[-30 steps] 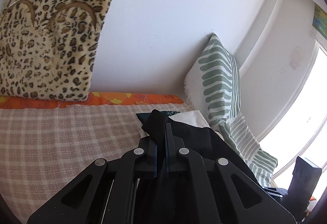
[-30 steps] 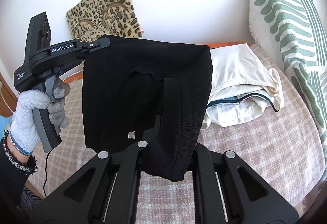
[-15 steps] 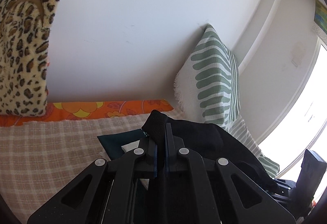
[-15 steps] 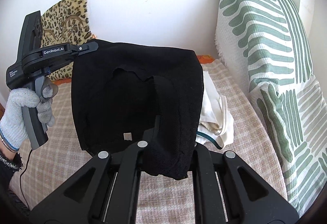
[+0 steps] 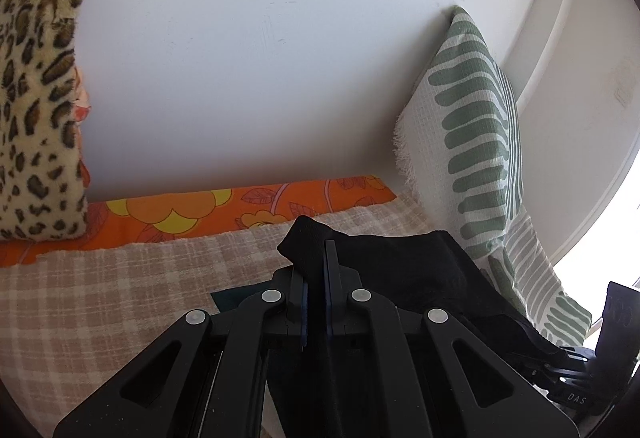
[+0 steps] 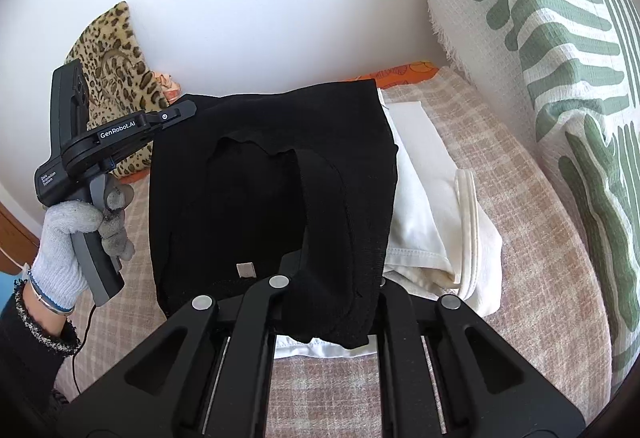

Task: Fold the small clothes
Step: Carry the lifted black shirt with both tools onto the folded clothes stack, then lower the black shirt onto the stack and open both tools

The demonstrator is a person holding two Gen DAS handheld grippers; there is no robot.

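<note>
A black garment (image 6: 272, 194) hangs in the air between both grippers, over the checked bed cover (image 6: 520, 238). My left gripper (image 5: 316, 258) is shut on one top corner of the black garment (image 5: 400, 270); it also shows in the right wrist view (image 6: 188, 110), held by a gloved hand. My right gripper (image 6: 324, 278) is shut on the garment's other edge, its fingertips hidden under the cloth. A pile of folded white clothes (image 6: 428, 214) lies on the bed right behind the hanging garment.
A green-and-white patterned pillow (image 6: 560, 78) leans against the wall on the right. A leopard-print cushion (image 5: 36, 98) stands at the back left. An orange flowered sheet (image 5: 200, 210) runs along the wall. A dark green cloth (image 5: 232, 298) peeks out below my left gripper.
Both grippers have swung to the right with the black garment, toward the green pillow and the white pile. The grips have not changed.
</note>
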